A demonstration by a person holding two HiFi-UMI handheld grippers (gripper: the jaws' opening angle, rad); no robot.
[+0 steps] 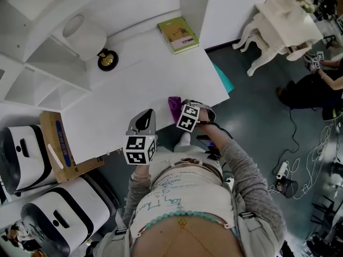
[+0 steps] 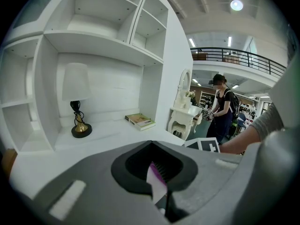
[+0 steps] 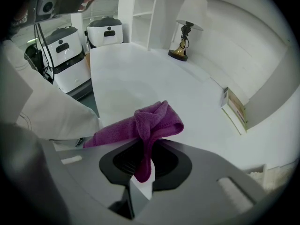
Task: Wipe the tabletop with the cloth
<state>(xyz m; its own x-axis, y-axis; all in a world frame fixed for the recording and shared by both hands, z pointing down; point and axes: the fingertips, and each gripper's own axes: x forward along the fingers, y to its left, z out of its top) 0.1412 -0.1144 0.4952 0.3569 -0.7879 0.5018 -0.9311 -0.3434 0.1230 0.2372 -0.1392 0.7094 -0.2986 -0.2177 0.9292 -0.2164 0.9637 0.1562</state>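
Evidently, the right gripper (image 3: 149, 146) was clamped on a bunched fold of the cloth (image 3: 157, 118), judged soft, light and limp, just ahead over the tabletop (image 3: 131, 74); the left gripper (image 2: 152, 144) was closed, empty.

Bright, even indoor light; ceiling lamp (image 2: 236, 4) glares; fisheye corners black, near foreground soft.

**Cloth mostly out of sight from above**

In the head view the cloth (image 1: 174, 106) shows only as a purple strip at the table's (image 1: 134, 74) near edge. The rest lies behind the right gripper's (image 3: 143, 170) marker cube, which also covers its jaws. The book (image 1: 178, 34) at the table's far corner has cover print too small to read. The white machines (image 1: 24, 154) left of the table are cut off by the picture's edge.
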